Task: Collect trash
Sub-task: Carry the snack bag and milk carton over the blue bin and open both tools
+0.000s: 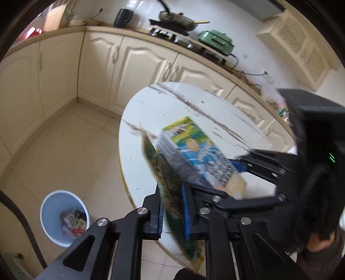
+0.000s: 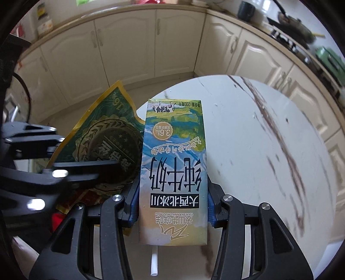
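Observation:
My left gripper (image 1: 172,212) is shut on a flat green and gold wrapper (image 1: 170,189), held on edge above the round white marble table (image 1: 151,103). The wrapper also shows in the right wrist view (image 2: 103,137), with the left gripper (image 2: 112,165) on it. My right gripper (image 2: 170,206) is shut on a blue and yellow milk carton (image 2: 172,163) with a white straw (image 2: 154,261) below it. The carton (image 1: 194,148) and right gripper (image 1: 239,165) show just right of the left gripper. A light blue bin (image 1: 64,217) with trash in it stands on the floor at lower left.
Cream kitchen cabinets (image 1: 90,64) run along the walls. On the counter are a stove with a wok (image 1: 176,19), a green appliance (image 1: 215,41) and a dark jug (image 1: 123,17). Beige tiled floor (image 1: 71,146) lies between table and cabinets.

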The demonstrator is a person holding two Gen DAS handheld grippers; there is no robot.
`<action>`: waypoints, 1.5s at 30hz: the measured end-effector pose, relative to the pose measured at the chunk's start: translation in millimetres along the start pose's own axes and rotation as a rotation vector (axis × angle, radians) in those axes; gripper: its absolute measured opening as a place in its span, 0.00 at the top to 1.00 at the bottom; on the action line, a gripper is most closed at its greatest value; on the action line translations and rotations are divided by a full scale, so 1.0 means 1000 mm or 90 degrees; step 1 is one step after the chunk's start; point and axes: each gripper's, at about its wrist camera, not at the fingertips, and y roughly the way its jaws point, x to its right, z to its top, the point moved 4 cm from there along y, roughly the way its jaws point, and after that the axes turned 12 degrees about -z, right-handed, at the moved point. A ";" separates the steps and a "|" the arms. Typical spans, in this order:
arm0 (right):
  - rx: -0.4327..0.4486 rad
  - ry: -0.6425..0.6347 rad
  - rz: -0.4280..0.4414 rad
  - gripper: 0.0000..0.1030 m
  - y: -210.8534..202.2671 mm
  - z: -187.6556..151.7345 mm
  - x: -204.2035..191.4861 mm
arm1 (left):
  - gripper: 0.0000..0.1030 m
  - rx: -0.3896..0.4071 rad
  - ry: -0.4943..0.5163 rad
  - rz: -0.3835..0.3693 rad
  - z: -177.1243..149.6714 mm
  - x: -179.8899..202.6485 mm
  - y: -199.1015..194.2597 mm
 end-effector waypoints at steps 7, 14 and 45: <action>0.009 0.061 -0.024 0.55 -0.014 -0.011 0.006 | 0.99 0.058 0.047 0.043 0.001 0.030 -0.020; 0.059 0.121 -0.037 0.55 -0.048 -0.005 0.005 | 0.99 0.126 0.094 0.069 0.000 0.045 -0.055; -0.054 0.056 0.109 0.55 0.146 0.103 -0.250 | 0.99 0.064 -0.181 0.295 -0.125 -0.199 -0.093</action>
